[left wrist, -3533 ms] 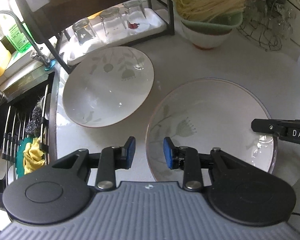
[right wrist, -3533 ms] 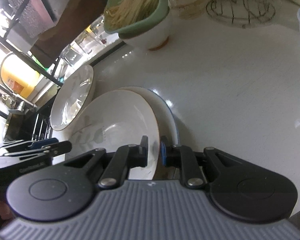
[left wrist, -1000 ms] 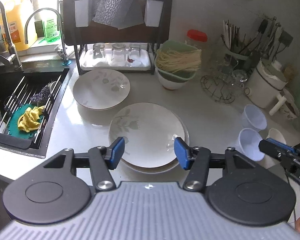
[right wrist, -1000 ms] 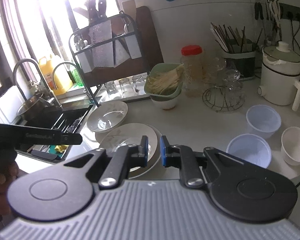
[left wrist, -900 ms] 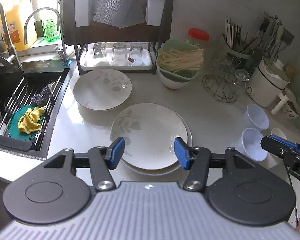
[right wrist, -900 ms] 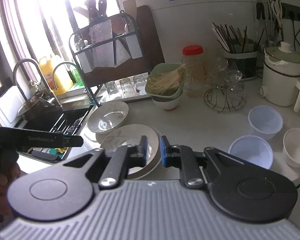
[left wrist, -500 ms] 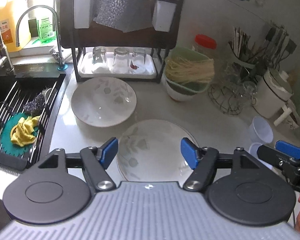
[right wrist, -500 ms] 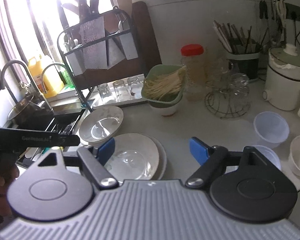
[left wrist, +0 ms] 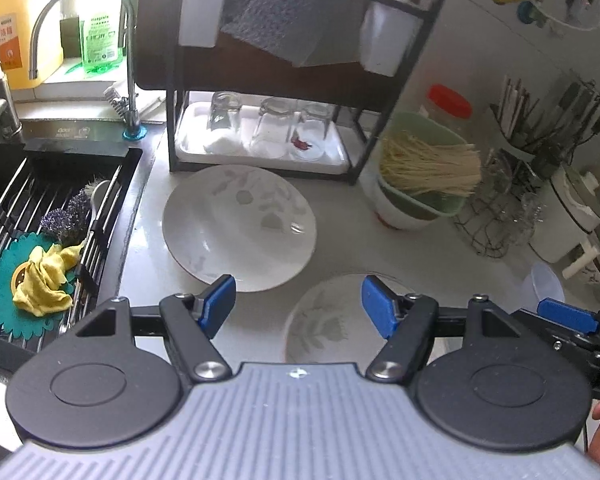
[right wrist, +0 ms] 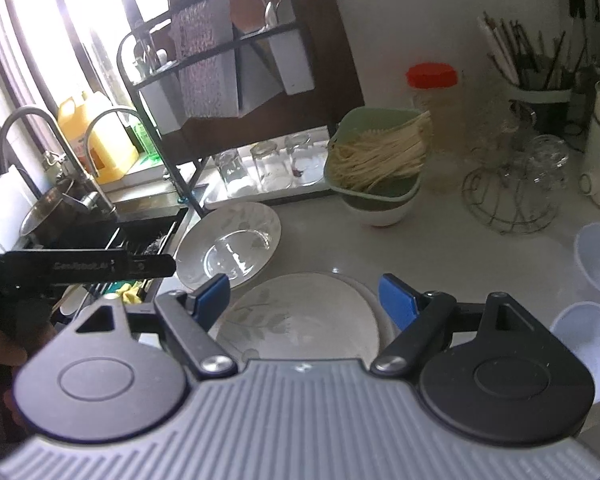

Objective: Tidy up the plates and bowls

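Left wrist view: the left gripper (left wrist: 296, 300) hangs released and empty; one loose plate (left wrist: 240, 232) lies far left by the sink.

Right wrist view: the right gripper (right wrist: 304, 296) gapes empty above the stacked plates (right wrist: 300, 316); plastic bowls (right wrist: 588, 328) sit unsorted at right.

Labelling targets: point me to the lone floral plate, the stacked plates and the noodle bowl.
lone floral plate (left wrist: 240, 228): left wrist view, centre of its well.
stacked plates (right wrist: 300, 320): right wrist view, face of the top plate.
noodle bowl (right wrist: 384, 210): right wrist view, white outer wall under the green strainer.
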`<state>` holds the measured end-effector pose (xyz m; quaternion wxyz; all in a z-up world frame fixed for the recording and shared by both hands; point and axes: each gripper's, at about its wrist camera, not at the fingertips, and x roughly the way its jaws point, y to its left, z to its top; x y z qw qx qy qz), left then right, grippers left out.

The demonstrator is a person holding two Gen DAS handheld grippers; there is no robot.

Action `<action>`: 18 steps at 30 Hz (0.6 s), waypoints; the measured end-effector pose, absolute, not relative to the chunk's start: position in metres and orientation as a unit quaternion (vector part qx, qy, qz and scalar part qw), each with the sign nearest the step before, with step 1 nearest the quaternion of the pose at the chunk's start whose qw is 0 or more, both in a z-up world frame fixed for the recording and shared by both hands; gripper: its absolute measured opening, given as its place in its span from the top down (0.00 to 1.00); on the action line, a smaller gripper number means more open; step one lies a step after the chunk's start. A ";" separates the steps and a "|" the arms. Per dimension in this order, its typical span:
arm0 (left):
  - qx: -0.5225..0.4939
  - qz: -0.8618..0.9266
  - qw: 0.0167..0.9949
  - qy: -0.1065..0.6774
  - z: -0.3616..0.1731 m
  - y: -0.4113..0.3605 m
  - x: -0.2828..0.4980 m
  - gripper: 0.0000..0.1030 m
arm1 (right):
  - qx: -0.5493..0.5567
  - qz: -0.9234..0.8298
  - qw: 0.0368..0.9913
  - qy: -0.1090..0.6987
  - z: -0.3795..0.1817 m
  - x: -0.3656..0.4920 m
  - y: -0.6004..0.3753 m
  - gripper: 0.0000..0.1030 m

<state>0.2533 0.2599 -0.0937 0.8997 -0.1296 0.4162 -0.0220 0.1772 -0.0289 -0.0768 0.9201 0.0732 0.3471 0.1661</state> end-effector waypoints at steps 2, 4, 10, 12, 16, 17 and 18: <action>-0.130 -0.026 0.899 0.418 -0.099 0.269 0.261 0.28 | 0.073 0.164 0.918 0.355 -0.080 0.184 -0.022 0.20; -0.128 -0.027 0.896 0.424 -0.104 0.278 0.270 0.28 | 0.075 0.162 0.915 0.361 -0.082 0.192 -0.013 0.20; -0.127 -0.034 0.890 0.437 -0.120 0.303 0.293 0.28 | 0.081 0.157 0.909 0.379 -0.089 0.213 0.007 0.20; -0.129 -0.035 0.887 0.441 -0.126 0.311 0.299 0.28 | 0.082 0.152 0.907 0.384 -0.091 0.220 0.011 0.20; -0.134 -0.035 0.883 0.448 -0.134 0.329 0.311 0.28 | 0.083 0.142 0.904 0.395 -0.098 0.238 0.025 0.20; -0.135 -0.035 0.882 0.450 -0.137 0.334 0.315 0.28 | 0.082 0.139 0.903 0.398 -0.101 0.243 0.029 0.20; -0.137 -0.035 0.881 0.451 -0.139 0.339 0.319 0.28 | 0.080 0.137 0.903 0.400 -0.103 0.247 0.033 0.20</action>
